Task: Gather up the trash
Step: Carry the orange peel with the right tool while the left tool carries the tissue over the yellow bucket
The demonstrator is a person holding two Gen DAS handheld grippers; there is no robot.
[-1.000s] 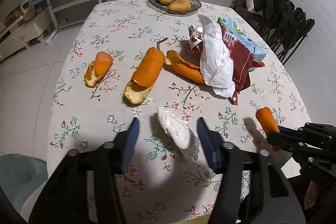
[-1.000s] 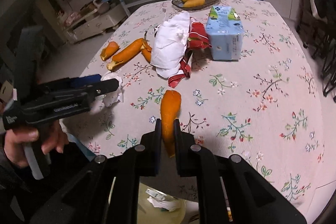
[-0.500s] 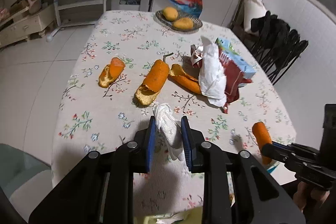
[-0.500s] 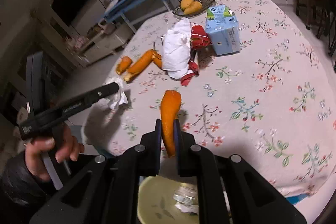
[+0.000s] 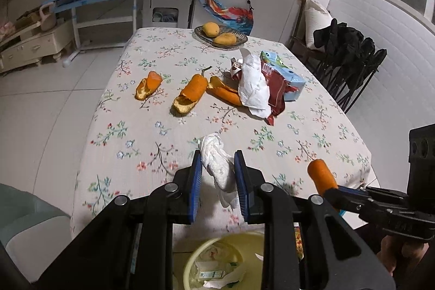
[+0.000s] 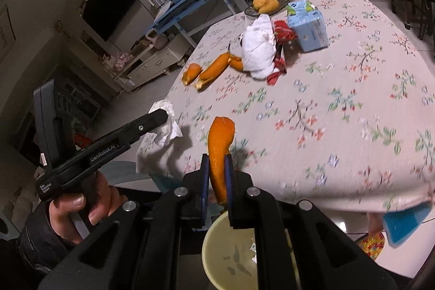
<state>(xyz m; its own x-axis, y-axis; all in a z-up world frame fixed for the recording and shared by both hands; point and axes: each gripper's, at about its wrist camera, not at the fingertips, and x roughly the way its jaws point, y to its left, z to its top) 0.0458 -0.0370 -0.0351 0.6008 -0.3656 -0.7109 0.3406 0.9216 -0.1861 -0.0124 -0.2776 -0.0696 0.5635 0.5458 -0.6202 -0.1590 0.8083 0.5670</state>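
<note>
Left wrist view: your left gripper fingers pinch the crumpled tissue past the counter edge, bin at 6 o'clock, half hidden. Your right gripper clamps the orange peel above it.

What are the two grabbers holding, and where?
Left hand-held gripper pinches a crumpled tissue mid-body; right hand-held gripper clamps an orange peel near its lower end.
</note>
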